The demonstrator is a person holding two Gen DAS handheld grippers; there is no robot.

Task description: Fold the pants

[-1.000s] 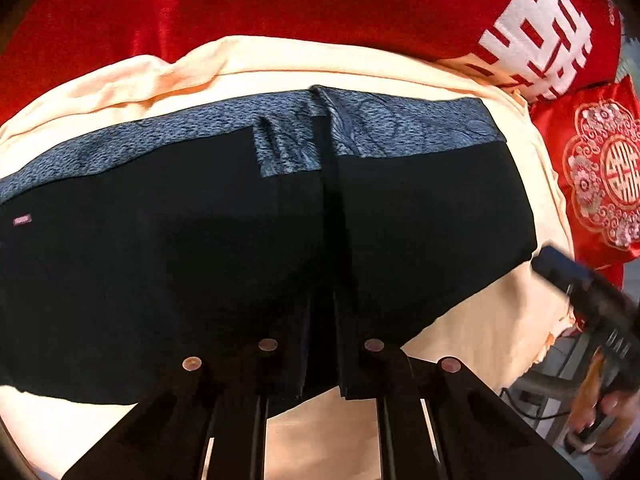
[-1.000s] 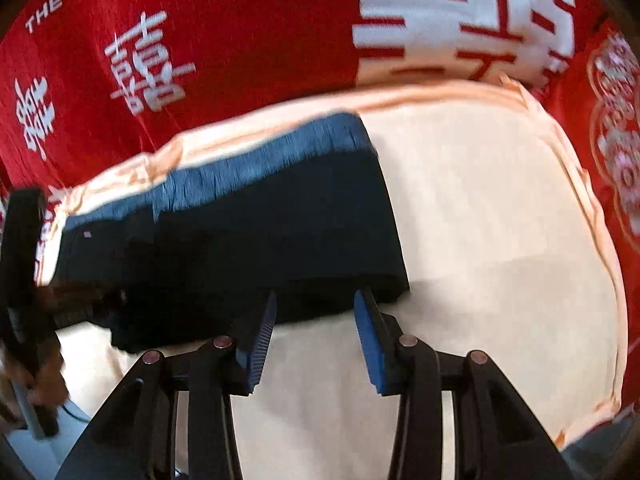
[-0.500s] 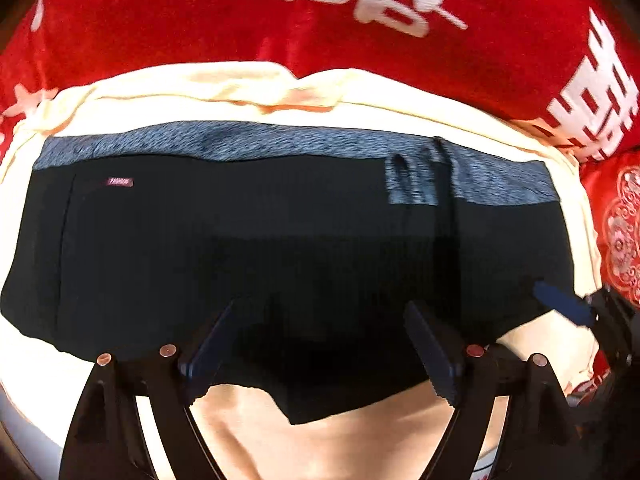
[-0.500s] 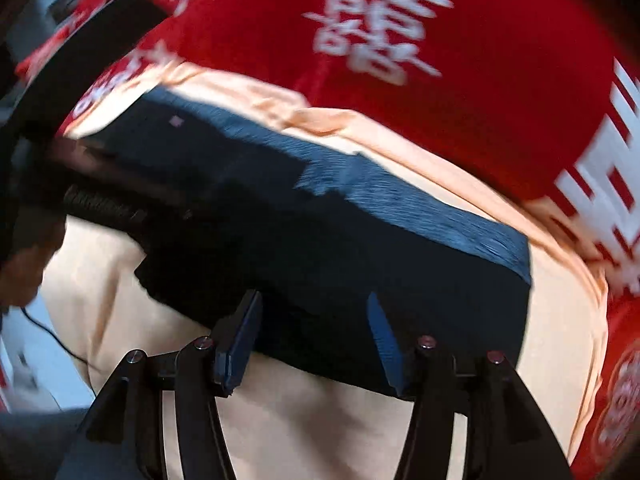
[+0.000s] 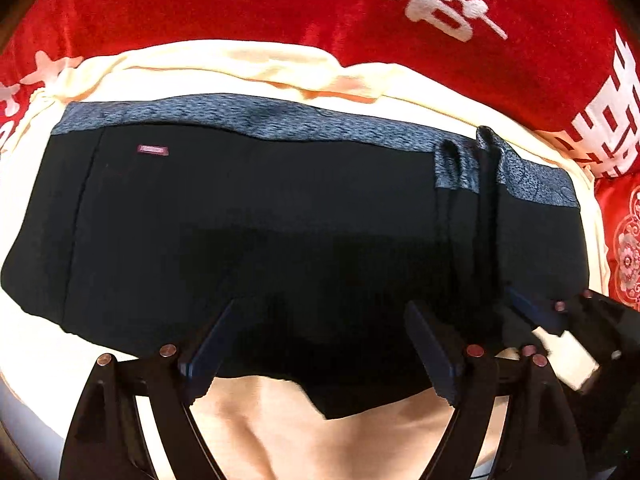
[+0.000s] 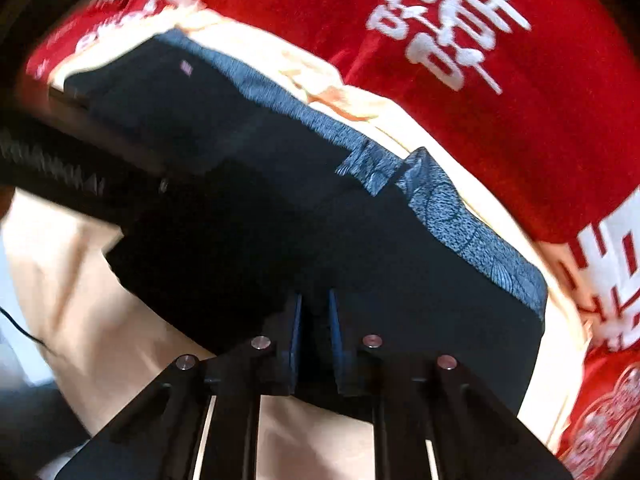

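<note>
1. The left gripper (image 5: pixel 320 344) hovers wide apart over the near hem of the black pants (image 5: pixel 256 240), spread on the cream sheet (image 5: pixel 260 424).
2. The right gripper (image 6: pixel 314 340) pinches the hem (image 6: pixel 316 360); next likely comes folding.

A pale cream sheet (image 5: pixel 256 60) covers the surface — wrinkled into a low ridge along its far edge, smoother toward the near edge, where it looks more peach in tone. Behind it and touching its far edge lies a red cloth (image 5: pixel 224 4) with large white characters printed on it; the same red cloth (image 6: pixel 500 128) fills the far side of the right wrist view. At the right edge sits a red cushion (image 5: pixel 626 248) with a white round floral pattern, just beside the sheet's right border. A thin black cable (image 6: pixel 24 330) runs at the left edge, off the sheet.
</note>
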